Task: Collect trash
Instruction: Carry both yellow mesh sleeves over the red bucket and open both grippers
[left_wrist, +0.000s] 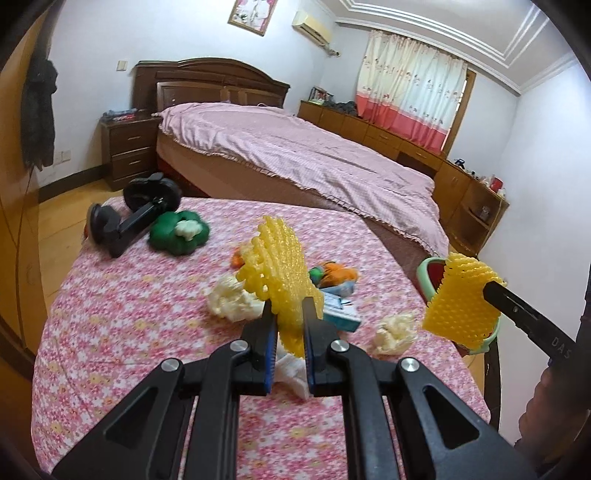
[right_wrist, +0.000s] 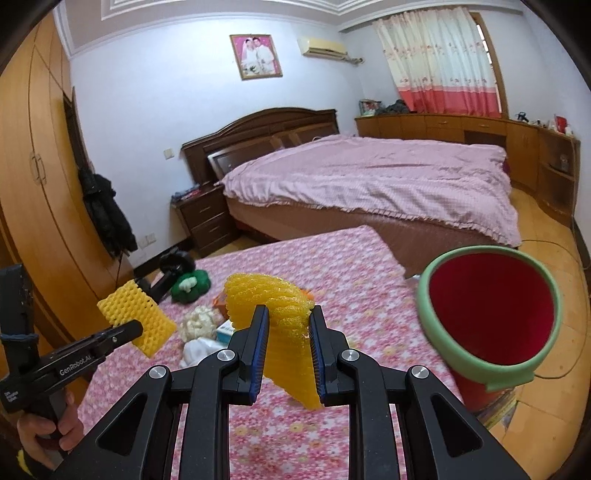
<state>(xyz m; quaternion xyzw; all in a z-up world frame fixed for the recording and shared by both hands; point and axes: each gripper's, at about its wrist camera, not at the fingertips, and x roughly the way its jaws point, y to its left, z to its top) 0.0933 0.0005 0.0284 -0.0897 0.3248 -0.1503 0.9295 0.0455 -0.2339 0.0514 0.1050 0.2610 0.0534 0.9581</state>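
Trash collection, carry stage: left gripper (left_wrist: 286, 314) and right gripper (right_wrist: 286, 319) each clamp a yellow foam net, one (left_wrist: 280, 266) and the other (right_wrist: 275, 306), above the desk (left_wrist: 147, 295).
Bin (right_wrist: 491, 314), red-lined, stands off the desk's right edge; next move likely swings the right net over its rim and lets go. Remaining: paper wads (left_wrist: 231, 301), small carton (left_wrist: 341, 310); green toy (left_wrist: 179, 232) and black clamp (left_wrist: 125, 221) beside, nothing blocking the path.

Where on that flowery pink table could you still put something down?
The near part of the flowered cloth, in front of the crumpled tissues, looks bare, as does the left side below the green toy. The middle is crowded: tissues, a small box and orange bits. The bin stands off the table's right edge.
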